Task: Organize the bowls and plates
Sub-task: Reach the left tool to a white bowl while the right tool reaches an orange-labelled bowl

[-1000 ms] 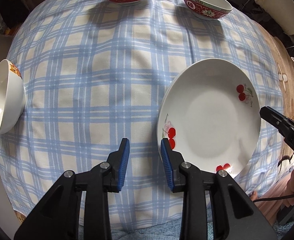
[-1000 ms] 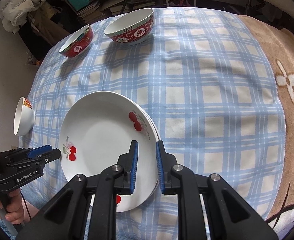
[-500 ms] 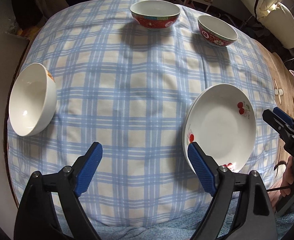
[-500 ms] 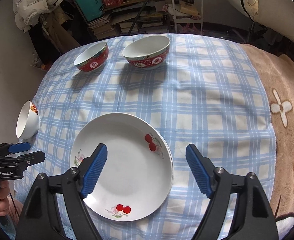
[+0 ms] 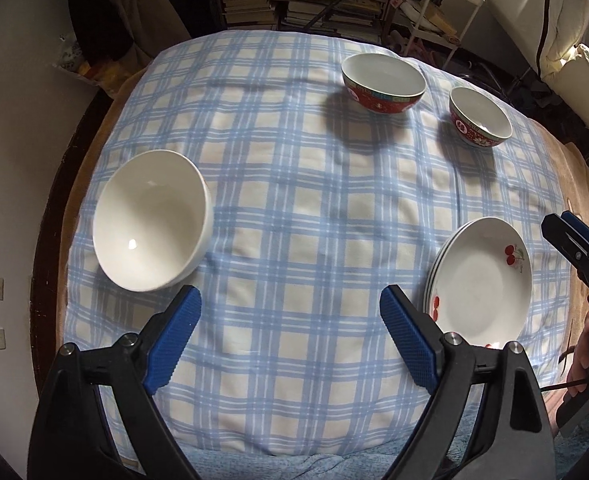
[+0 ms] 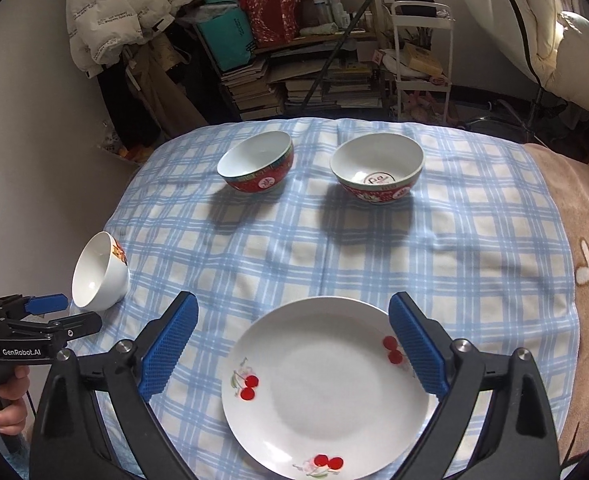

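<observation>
- Done: white cherry-print plates (image 6: pixel 326 392) stacked below the right hand-held gripper (image 6: pixel 292 350).
- Both hand-held grippers, left (image 5: pixel 290 334) too, have just been opening; now wide, empty.
- Left: plain white bowl (image 5: pixel 150 220) and two red bowls (image 5: pixel 382 82) apart on the worktop (image 5: pixel 294 208).

My pads (image 6: pixel 170 344) are ribbed blue rubber on matt black plastic. Beside them, the plate (image 6: pixel 326 396) is glossy glazed ceramic; the checked cloth (image 6: pixel 454 248) under it looks soft, matt.

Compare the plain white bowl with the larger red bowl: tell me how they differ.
The white bowl has a white outside with a small orange motif near its rim; the larger red bowl is red patterned outside with a green rim band. The white bowl leans on its side at the cloth's edge; the red bowl stands upright farther back. Both are white inside and empty.
</observation>
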`<state>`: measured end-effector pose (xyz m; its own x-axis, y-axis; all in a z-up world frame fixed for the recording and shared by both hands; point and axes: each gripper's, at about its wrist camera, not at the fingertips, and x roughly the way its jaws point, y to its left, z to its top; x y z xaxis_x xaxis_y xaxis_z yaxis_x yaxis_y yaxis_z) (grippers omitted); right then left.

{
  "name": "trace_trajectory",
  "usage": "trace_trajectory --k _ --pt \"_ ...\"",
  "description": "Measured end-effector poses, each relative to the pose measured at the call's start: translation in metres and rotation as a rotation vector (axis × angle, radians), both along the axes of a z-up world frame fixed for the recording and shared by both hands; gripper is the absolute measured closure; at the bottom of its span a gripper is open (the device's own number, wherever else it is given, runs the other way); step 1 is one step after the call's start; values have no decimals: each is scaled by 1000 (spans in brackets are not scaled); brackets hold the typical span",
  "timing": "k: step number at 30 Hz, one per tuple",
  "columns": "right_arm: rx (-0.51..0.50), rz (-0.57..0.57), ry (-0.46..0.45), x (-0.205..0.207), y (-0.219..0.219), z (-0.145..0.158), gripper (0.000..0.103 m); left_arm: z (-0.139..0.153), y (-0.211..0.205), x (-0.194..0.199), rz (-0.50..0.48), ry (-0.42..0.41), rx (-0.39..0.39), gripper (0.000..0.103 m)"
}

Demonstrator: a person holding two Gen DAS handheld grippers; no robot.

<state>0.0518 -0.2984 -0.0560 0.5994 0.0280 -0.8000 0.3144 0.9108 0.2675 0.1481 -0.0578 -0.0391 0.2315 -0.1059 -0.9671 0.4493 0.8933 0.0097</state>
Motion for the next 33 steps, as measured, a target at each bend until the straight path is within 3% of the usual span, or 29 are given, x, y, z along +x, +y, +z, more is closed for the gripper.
trace_trajectory --k 17,33 --pt "48 60 -47 61 60 8 3 24 67 43 121 -126 30 13" --pt "25 87 -23 102 94 3 3 -4 116 74 158 -114 49 13"
